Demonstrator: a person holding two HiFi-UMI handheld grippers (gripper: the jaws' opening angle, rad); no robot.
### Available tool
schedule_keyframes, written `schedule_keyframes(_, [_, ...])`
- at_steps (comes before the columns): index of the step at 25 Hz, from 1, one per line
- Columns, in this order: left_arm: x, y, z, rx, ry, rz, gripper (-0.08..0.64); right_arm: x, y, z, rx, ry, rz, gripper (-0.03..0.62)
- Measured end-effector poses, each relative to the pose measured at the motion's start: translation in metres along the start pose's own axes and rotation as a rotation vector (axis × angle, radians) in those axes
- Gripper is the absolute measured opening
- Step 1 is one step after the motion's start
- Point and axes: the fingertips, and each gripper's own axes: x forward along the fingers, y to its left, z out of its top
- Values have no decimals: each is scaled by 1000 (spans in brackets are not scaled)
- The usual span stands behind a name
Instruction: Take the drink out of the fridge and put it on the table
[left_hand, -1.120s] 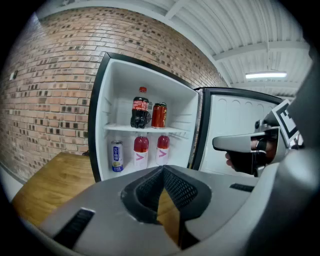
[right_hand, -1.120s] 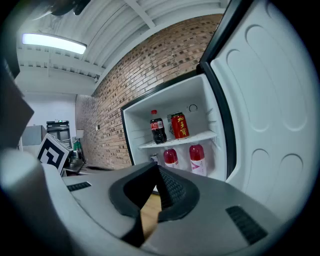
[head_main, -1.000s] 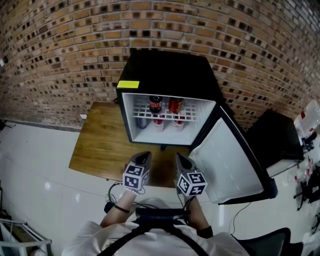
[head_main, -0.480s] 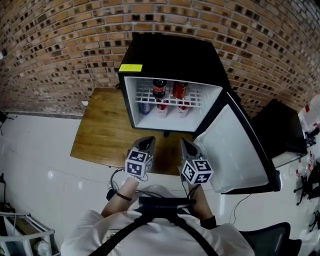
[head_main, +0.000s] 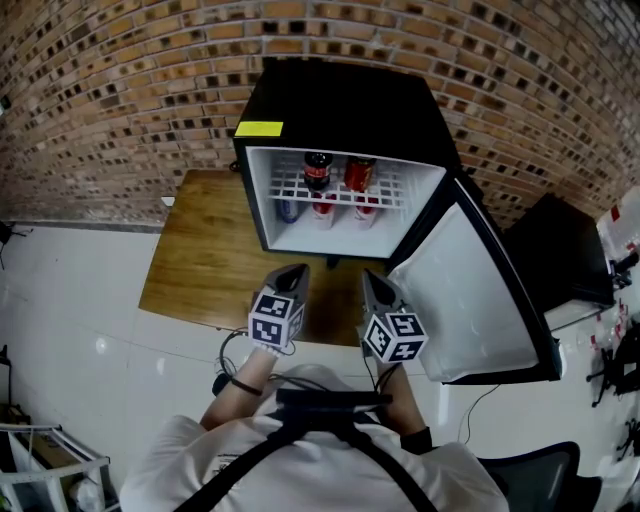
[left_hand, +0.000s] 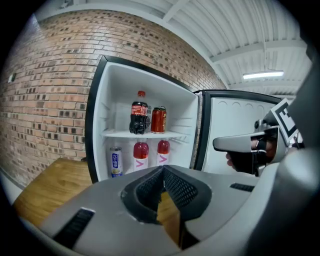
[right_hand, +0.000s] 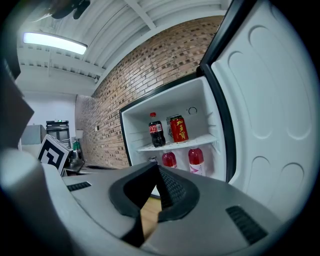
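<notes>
Since left gripper (head_main: 292, 271) and right gripper (head_main: 371, 279) hover clenched, empty, over table (head_main: 205, 265) front edge, drink untouched: cola bottle (head_main: 318, 172) upright mid upper shelf (head_main: 396, 186), open fridge (head_main: 340, 105), beside red can (head_main: 359, 174). Likely rigid, smooth, maybe wet; grip body below shoulder

Left claw (left_hand: 162, 171) closed, empty; open fridge (left_hand: 96, 125) ahead, cola bottle (left_hand: 139, 114) on shelf (left_hand: 119, 134).
</notes>
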Motion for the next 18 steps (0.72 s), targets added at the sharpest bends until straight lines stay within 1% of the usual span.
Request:
schedule_keyframes(2, [3,7,11,10,-33,17,3,0,-1,-1,1,0,-1,14])
schedule_keyframes(3, [6,12,20,17,-52,25,40,0,-2,-1,2,-2,-2,14])
schedule_keyframes(4, [10,16,32,25,-70,29,112,0,-2,-1,3,-3,-2,14])
schedule_keyframes(7, [25,26,74,63,-116,38,239,0,-1,-1,3,-4,1,14])
schedule_keyframes(10, [48,39,110,95,-137,62,326,-2,-1,0,3,-6,-1,14])
schedule_keyframes(14, [81,58,144,109,-143,99,395,-6,-6,3,5,-16,-17,14])
schedule_keyframes(18, [104,70,166,118,-144,122,400,-11,-13,3,11,-20,-36,15])
